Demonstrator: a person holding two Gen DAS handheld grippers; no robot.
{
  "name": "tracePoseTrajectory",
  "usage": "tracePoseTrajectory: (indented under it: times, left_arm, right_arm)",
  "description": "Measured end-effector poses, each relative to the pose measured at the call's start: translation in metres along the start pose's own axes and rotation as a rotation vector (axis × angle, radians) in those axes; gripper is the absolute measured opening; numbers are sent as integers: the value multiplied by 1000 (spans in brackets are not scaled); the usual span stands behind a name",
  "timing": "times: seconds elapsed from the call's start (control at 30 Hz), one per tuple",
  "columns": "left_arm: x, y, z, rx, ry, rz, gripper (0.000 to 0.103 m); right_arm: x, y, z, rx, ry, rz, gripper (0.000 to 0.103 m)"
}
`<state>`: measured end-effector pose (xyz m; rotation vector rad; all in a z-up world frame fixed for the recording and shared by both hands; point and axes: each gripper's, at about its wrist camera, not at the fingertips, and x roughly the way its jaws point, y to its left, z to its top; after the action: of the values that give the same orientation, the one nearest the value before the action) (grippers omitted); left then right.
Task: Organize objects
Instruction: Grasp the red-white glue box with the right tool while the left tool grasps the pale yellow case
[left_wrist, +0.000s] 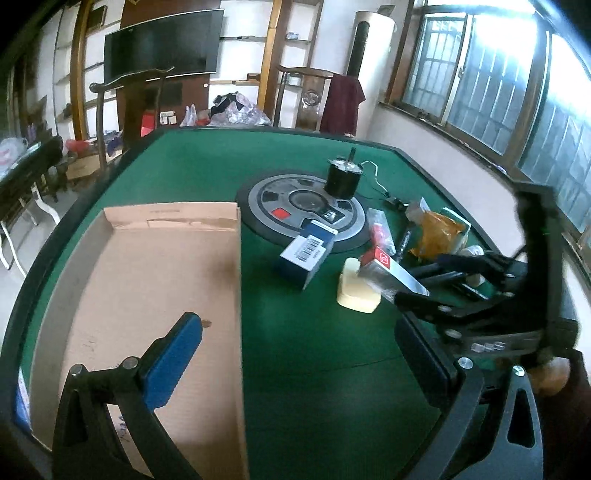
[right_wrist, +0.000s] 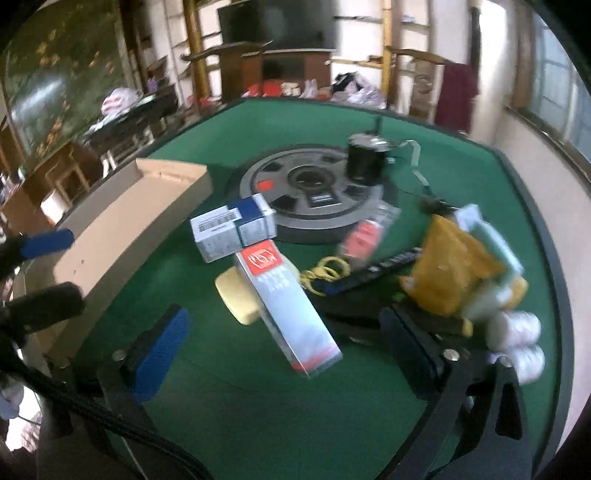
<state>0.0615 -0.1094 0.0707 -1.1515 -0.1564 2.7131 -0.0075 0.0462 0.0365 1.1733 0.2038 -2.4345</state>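
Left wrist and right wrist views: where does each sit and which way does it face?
Left wrist: rides the left claw, angled down over the cardboard box; own open fingers show, plus the right claw entering from the right.
Right wrist: rides the right claw, angled down at the silver-red carton; own open fingers show, left claw at left.
Shared: green table, blue-white box, round grey disc.

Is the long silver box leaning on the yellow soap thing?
Touching. The right wrist view shows the silver box lying across the yellow block, tilted with no gap between them.
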Motion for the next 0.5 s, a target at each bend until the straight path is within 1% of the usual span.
tracePoseTrajectory:
  times: [0.03, 0.07, 0.1, 0.13, 0.17, 0.2, 0.23, 0.27, 0.3, 0.37, 0.5]
  left_arm:
    - [-1, 3, 1, -2, 0, -2, 101]
    - [-1, 6, 2, -2, 0, -1, 101]
    - [-2, 8, 3, -1, 0, -5, 101]
    - [-1, 9, 4, 2, -1, -10, 101]
    - [0, 9, 5, 4, 0, -13, 101]
    - [1, 8, 6, 6, 2, -16, 101]
    - [3, 8, 7, 9, 6, -20, 101]
    - [6, 6, 8, 14, 11, -24, 101]
    - [10, 3, 9, 23, 17, -26, 101]
    - [18, -4, 10, 45, 30, -22, 101]
    - [38, -25, 13, 84, 68, -49, 101]
  right_arm:
    - [2, 2, 0, 0, 9, 6, 89]
    - [12, 1, 1, 8, 28, 18, 78]
    - [16, -1, 2, 20, 42, 26, 64]
    - [24, -4, 3, 38, 64, 39, 57]
    - [15, -3, 1, 49, 68, 47, 48]
    - [17, -6, 0, 67, 75, 64, 42]
    - [13, -6, 0, 76, 64, 69, 39]
    - [14, -10, -2, 101, 76, 95, 29]
    - [11, -12, -3, 117, 76, 109, 25]
    - [1, -18, -8, 146, 58, 105, 25]
    - [-27, -40, -22, 223, 24, 127, 25]
